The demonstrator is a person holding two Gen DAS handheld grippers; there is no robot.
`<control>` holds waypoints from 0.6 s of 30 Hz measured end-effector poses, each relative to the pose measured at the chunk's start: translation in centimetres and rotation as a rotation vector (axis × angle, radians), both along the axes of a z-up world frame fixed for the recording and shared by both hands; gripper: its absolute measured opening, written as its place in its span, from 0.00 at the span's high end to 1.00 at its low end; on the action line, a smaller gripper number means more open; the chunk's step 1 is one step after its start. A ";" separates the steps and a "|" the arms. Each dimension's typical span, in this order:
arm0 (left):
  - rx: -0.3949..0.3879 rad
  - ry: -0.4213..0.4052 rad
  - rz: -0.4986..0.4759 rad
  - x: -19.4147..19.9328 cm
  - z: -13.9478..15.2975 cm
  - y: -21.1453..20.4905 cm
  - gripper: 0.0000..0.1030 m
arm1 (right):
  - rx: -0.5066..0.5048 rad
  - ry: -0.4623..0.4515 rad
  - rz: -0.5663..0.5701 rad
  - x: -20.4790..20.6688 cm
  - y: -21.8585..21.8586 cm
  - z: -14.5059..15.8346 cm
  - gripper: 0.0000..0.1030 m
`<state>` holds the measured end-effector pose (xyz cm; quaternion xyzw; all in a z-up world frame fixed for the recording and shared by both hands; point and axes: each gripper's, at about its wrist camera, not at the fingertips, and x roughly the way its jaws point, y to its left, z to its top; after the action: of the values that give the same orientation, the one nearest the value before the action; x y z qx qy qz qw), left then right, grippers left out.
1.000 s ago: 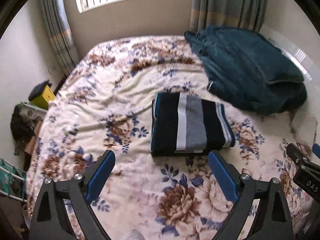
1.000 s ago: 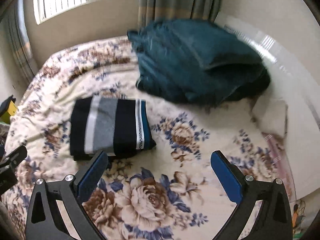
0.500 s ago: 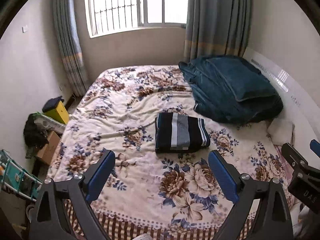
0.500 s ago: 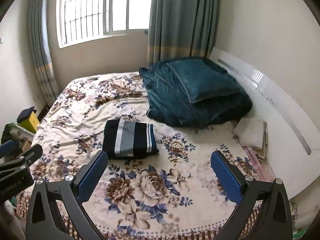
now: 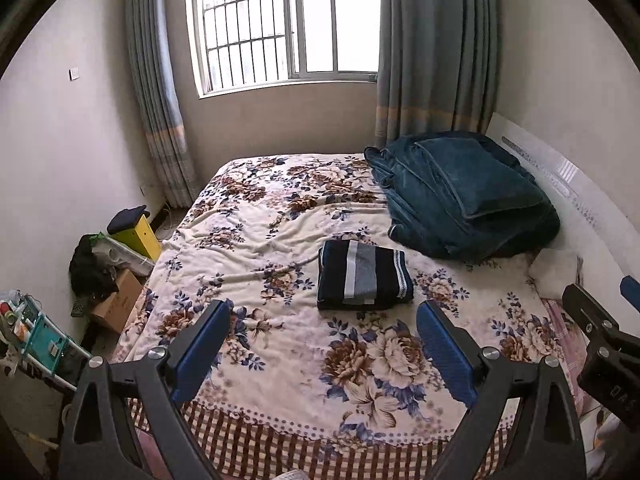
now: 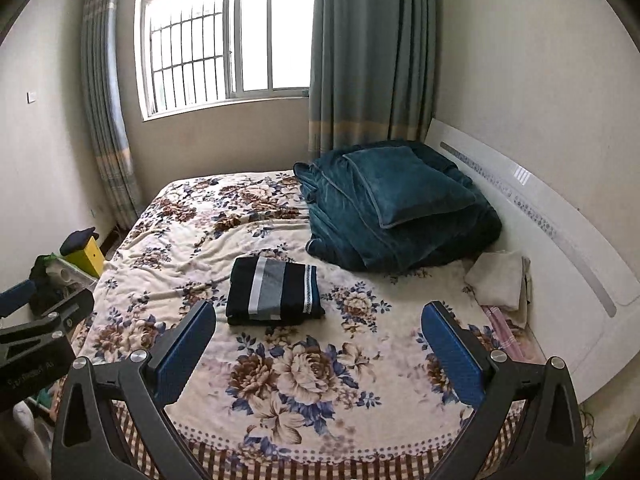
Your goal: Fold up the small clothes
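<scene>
Left gripper (image 5: pixel 322 330) and right gripper (image 6: pixel 318 330): both raised near the foot of the floral bedspread (image 5: pixel 280 236), jaws spread wide and empty, which reads as hands-off with the fold finished. Striped garment (image 5: pixel 363 275): a compact folded rectangle lying flat mid-bed, well beyond and untouched by either pair of jaws, seen between the left fingers and nearer the right gripper's left finger; teal blanket (image 6: pixel 396 208) heaped farther back by the headboard (image 6: pixel 560 240)

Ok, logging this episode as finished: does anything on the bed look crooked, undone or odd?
Nothing stands out. The striped garment lies folded in a neat rectangle, flat on the floral bedspread. Both hand-held grippers, left and right, are open and clear of it.
</scene>
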<state>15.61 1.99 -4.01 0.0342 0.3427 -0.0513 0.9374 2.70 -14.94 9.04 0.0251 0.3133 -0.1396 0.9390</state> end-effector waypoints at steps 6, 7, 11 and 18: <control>-0.001 -0.020 0.004 -1.3 0.5 -0.9 0.08 | 0.009 0.000 0.004 -0.4 -1.3 0.6 0.00; -0.002 -0.021 0.003 -1.4 0.6 -1.0 0.08 | 0.009 0.001 0.003 -0.6 -1.3 0.6 0.00; -0.003 -0.028 0.003 -1.9 0.8 -1.3 0.00 | 0.011 -0.001 0.012 -0.8 -1.9 1.0 0.00; -0.001 -0.046 0.018 -2.3 1.2 -1.3 0.00 | 0.019 -0.009 0.026 -0.7 -2.5 1.3 0.00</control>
<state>13.29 0.69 -2.81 0.0316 0.3215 -0.0421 0.9454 2.04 -17.47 10.36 0.0305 0.3107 -0.1241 0.9419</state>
